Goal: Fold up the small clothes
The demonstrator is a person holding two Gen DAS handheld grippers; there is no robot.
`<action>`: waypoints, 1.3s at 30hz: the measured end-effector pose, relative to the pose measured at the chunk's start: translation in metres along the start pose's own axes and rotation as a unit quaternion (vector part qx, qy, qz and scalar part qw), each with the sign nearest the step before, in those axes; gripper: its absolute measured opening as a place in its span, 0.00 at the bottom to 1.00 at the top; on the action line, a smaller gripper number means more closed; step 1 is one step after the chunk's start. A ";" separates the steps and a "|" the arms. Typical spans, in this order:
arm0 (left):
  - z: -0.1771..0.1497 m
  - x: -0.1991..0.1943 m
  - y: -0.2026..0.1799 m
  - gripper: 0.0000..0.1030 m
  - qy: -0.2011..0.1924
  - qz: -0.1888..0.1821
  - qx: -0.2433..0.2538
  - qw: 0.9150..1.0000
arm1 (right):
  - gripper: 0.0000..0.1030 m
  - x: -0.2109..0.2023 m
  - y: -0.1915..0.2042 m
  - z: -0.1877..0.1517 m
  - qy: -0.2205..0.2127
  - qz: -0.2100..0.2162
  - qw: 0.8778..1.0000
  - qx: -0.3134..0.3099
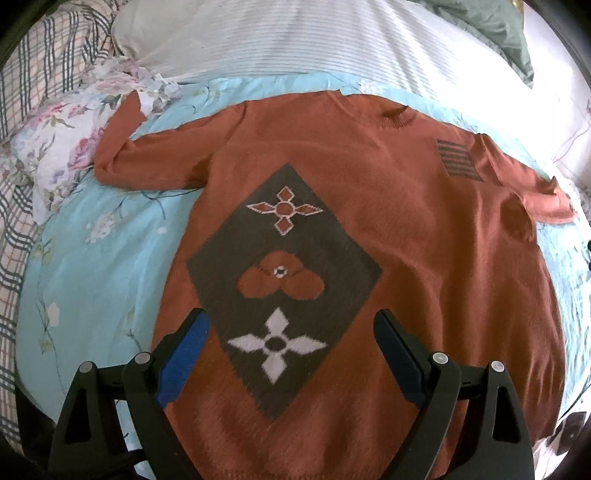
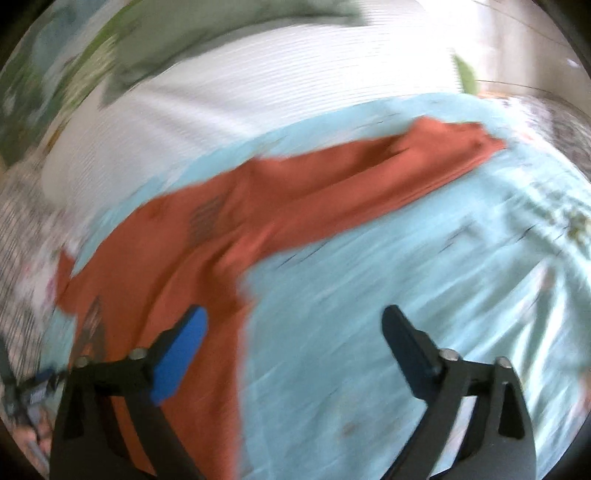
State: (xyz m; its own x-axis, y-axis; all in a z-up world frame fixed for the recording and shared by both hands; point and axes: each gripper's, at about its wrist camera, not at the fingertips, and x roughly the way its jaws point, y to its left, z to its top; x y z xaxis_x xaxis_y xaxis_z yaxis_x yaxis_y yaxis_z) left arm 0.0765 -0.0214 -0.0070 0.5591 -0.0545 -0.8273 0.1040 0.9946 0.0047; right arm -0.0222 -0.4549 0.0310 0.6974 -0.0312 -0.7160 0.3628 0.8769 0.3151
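A rust-orange sweater (image 1: 424, 258) with a dark diamond panel of flower shapes lies flat, front up, on a light blue floral sheet (image 1: 92, 295). Its left sleeve (image 1: 147, 162) bends upward at the cuff; its right sleeve (image 2: 369, 177) stretches out to the side. My left gripper (image 1: 291, 325) hovers open over the sweater's lower front, with nothing between its fingers. In the blurred right wrist view my right gripper (image 2: 295, 325) stands open above the sweater's right side edge and the bare sheet (image 2: 406, 295), holding nothing.
A white ribbed blanket (image 1: 295, 40) lies beyond the sweater's collar. A floral pillow (image 1: 66, 147) and plaid bedding (image 1: 22, 92) sit at the left. Green fabric (image 1: 495, 26) is bunched at the far right corner.
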 end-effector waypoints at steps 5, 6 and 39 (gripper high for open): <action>0.009 0.014 -0.014 0.89 0.016 0.006 0.018 1.000 | 0.57 0.029 -0.090 0.064 -0.016 -0.059 0.993 0.102; 0.009 0.017 -0.017 0.89 0.019 0.008 0.022 1.000 | 0.55 0.032 -0.104 0.075 -0.025 -0.066 0.991 0.113; 0.028 0.048 -0.041 0.89 0.023 -0.036 0.033 0.999 | 0.08 0.121 0.079 0.126 0.028 0.235 0.970 0.059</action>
State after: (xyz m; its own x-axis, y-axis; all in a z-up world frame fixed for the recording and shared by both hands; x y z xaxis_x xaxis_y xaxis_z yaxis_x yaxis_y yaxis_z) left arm 0.1224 -0.0671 -0.0312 0.5107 -0.1195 -0.8514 0.1977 0.9801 -0.0190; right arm 0.1685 -0.4495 0.0480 0.7699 0.3872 -0.5073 0.0835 0.7270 0.6815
